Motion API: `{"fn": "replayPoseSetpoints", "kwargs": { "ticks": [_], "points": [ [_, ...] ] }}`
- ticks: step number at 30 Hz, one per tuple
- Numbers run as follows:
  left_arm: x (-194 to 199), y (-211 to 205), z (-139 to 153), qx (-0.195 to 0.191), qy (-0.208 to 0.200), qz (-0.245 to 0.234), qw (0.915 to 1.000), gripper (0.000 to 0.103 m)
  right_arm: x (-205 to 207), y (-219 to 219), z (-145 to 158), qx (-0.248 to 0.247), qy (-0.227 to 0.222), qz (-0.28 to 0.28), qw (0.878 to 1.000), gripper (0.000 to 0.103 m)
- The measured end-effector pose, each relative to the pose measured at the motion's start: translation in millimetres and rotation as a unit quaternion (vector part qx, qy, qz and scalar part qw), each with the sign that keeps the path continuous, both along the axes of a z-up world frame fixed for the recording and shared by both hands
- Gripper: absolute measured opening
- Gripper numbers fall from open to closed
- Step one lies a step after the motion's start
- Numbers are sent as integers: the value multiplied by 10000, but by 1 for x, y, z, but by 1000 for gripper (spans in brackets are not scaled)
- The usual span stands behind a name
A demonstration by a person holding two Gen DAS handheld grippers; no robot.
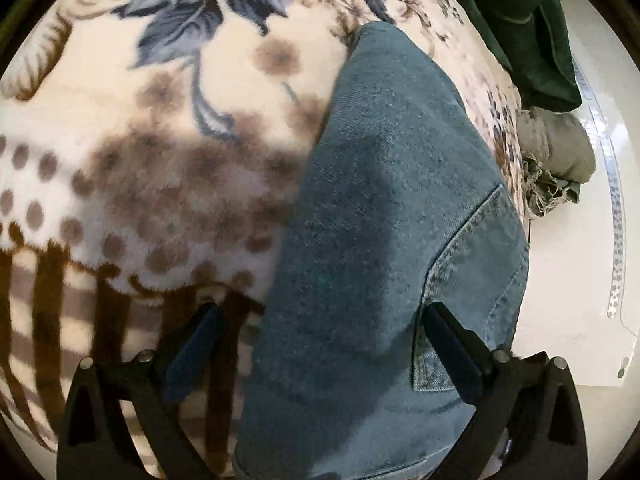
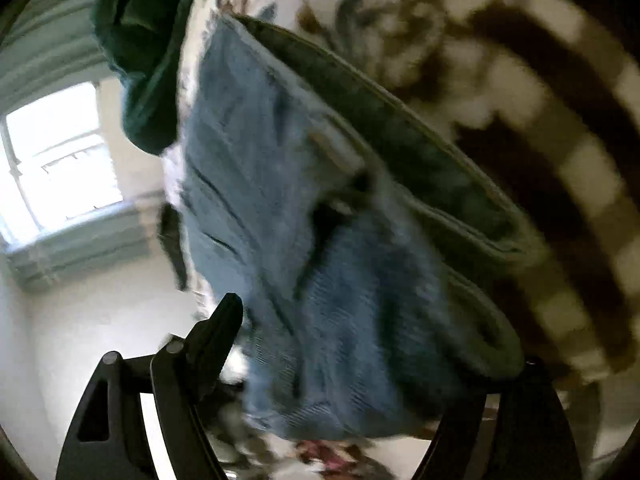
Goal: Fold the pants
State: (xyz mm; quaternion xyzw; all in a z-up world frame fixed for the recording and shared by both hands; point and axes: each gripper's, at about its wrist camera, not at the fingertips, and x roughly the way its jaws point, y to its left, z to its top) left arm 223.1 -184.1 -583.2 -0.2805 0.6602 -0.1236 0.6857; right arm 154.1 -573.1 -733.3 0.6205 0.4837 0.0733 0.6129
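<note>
Both claws (image 1: 320, 320) astride jeans (image 1: 380, 200).

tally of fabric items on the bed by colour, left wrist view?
Blue: 1, jeans
Dark green: 1, garment
Grey-olive: 1, frayed cloth
Cream and brown floral: 1, blanket
Total: 4

Left of the jeans (image 1: 384, 216) the floral blanket (image 1: 168, 128) lies bare. A dark green cloth (image 1: 516, 20) and a frayed grey cloth (image 1: 556, 152) crowd the blanket's far right edge.
</note>
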Motion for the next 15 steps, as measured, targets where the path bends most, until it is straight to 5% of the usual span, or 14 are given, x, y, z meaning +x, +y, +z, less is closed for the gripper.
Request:
{"fn": "replayPoseSetpoints", "kwargs": {
  "ticks": [2,7,11,13,15],
  "points": [
    [0,3,0,-57,23,46,10000,103,2,-1,8,76,-329,6,9994,83],
    [1,11,-7,-193,63,85,9998,103,17,10,-13,-250,30,376,9990,83],
    [5,17,-12,-316,222,245,9990,103,29,22,-2,-411,-132,475,9979,83],
    [7,17,-12,-352,255,309,9986,103,29,30,4,-630,-148,558,9963,77],
    [6,17,-8,-357,150,306,9988,98,27,26,6,-814,-138,624,9946,60]
  ]
}}
